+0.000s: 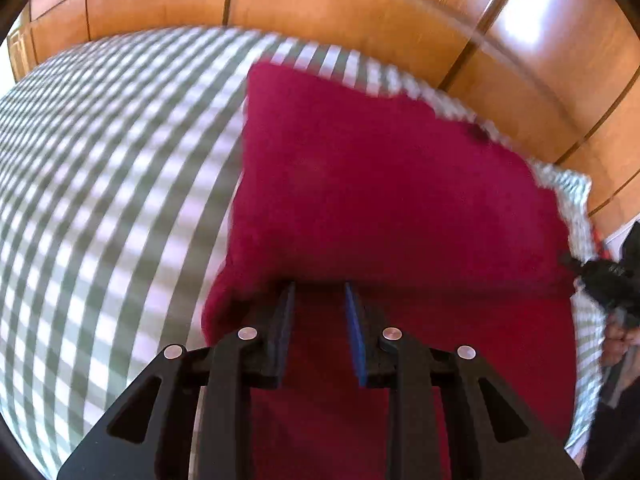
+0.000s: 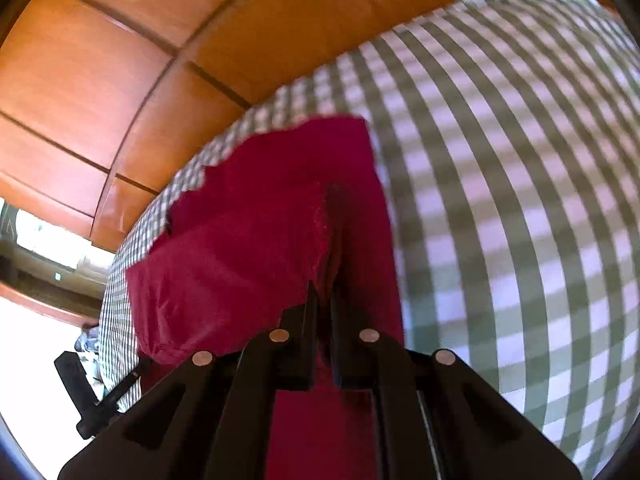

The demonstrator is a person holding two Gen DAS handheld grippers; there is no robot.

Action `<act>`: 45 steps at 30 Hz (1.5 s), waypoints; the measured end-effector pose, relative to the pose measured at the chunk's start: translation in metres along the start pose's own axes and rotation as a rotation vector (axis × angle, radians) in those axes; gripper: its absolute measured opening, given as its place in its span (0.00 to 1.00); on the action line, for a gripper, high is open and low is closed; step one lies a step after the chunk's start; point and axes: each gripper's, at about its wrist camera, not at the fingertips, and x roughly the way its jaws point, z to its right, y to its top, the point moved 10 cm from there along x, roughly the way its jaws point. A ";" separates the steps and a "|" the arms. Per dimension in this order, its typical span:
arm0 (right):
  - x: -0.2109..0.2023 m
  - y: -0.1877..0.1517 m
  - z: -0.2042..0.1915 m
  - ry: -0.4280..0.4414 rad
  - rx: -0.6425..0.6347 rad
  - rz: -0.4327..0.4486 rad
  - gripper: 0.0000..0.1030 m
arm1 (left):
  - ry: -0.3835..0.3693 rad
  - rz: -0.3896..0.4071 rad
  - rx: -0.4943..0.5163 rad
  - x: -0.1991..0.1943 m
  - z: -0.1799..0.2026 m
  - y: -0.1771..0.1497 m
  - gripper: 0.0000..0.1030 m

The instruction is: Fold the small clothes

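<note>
A crimson cloth [image 1: 380, 184] lies on a green-and-white checked tablecloth [image 1: 100, 200]. In the left wrist view my left gripper [image 1: 320, 286] is over the cloth's near edge; its jaws stand apart with a folded edge of cloth just past the tips. In the right wrist view my right gripper [image 2: 324, 296] is shut on a raised pinch of the same crimson cloth [image 2: 248, 240], which puckers up between the narrow jaws. The right gripper also shows at the right edge of the left wrist view [image 1: 608, 280].
The checked tablecloth [image 2: 520, 200] covers the table. Orange wood-look floor tiles [image 1: 360, 8] lie beyond the table's far edge. A black device [image 2: 80, 384] shows low at the left in the right wrist view.
</note>
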 end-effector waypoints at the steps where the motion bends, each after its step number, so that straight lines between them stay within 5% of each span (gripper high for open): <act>1: 0.001 0.000 0.004 0.005 0.009 0.013 0.04 | 0.003 0.013 0.010 0.000 -0.002 -0.004 0.23; 4: -0.002 -0.001 0.000 -0.003 -0.009 0.023 0.05 | -0.048 0.027 -0.001 -0.013 0.002 -0.003 0.23; 11: -0.027 -0.006 -0.012 -0.127 -0.123 0.052 0.10 | -0.180 0.206 0.004 -0.060 0.029 0.042 0.30; 14: -0.048 0.001 -0.001 -0.224 -0.134 0.127 0.25 | -0.146 0.203 0.017 -0.048 0.029 0.054 0.30; 18: -0.055 0.006 -0.042 -0.127 -0.194 0.172 0.28 | -0.100 0.123 0.019 -0.013 0.018 0.045 0.30; 21: -0.040 0.004 -0.071 -0.141 -0.287 0.190 0.49 | -0.068 0.105 0.010 0.004 0.007 0.030 0.30; 26: 0.019 -0.023 -0.054 -0.377 -0.428 0.112 0.50 | -0.047 0.141 0.017 0.010 -0.005 0.010 0.30; 29: 0.024 -0.033 -0.050 -0.384 -0.508 0.197 0.50 | -0.047 0.137 0.024 0.006 -0.005 0.008 0.30; 35: 0.006 -0.018 -0.069 -0.299 -0.452 0.221 0.64 | -0.153 0.248 -0.033 -0.033 0.012 0.054 0.33; 41: 0.007 0.020 -0.092 -0.313 -0.425 0.278 0.72 | -0.048 0.237 -0.050 0.012 0.010 0.091 0.33; 45: 0.047 0.026 -0.045 -0.434 -0.381 0.194 0.79 | 0.022 0.192 -0.066 0.059 -0.017 0.077 0.33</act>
